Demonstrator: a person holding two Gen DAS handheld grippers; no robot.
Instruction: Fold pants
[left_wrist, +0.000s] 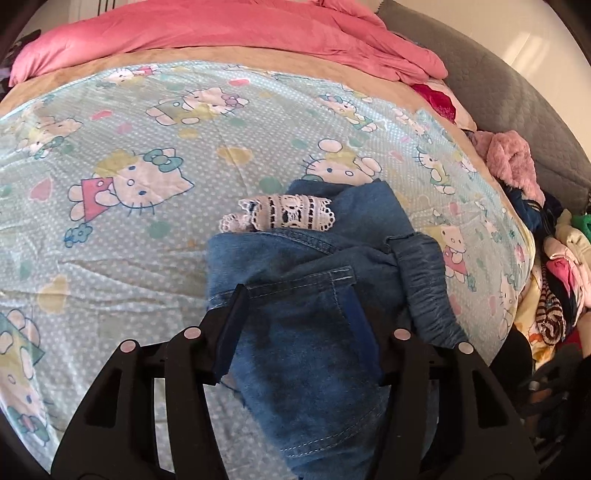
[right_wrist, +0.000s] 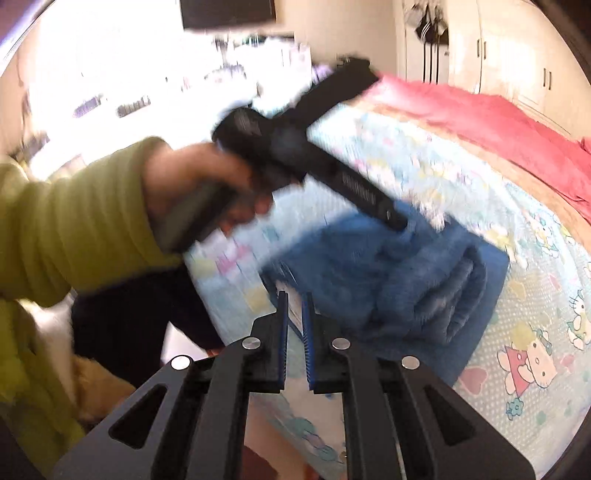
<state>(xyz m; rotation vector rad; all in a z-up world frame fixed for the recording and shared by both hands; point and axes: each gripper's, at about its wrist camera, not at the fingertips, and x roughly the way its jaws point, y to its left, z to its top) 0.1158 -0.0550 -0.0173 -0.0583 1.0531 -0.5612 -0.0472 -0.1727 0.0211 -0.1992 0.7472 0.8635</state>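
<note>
The blue denim pants (left_wrist: 306, 280) lie bunched and partly folded on the Hello Kitty bedsheet (left_wrist: 122, 155), with a white lace trim (left_wrist: 284, 214) at the far end. My left gripper (left_wrist: 295, 299) is wide open, its fingers straddling the denim. In the right wrist view the pants (right_wrist: 399, 280) show as a blurred blue heap. My right gripper (right_wrist: 295, 306) hangs in the air near the bed's edge, its jaws nearly closed with a narrow gap and nothing between them. The left gripper's body (right_wrist: 317, 155), held by a hand in a green sleeve, reaches over the pants.
A pink duvet (left_wrist: 221, 33) lies across the far side of the bed. A pile of mixed clothes (left_wrist: 554, 258) sits at the right beside a grey padded headboard (left_wrist: 517, 96). White wardrobes (right_wrist: 498, 48) stand beyond the bed.
</note>
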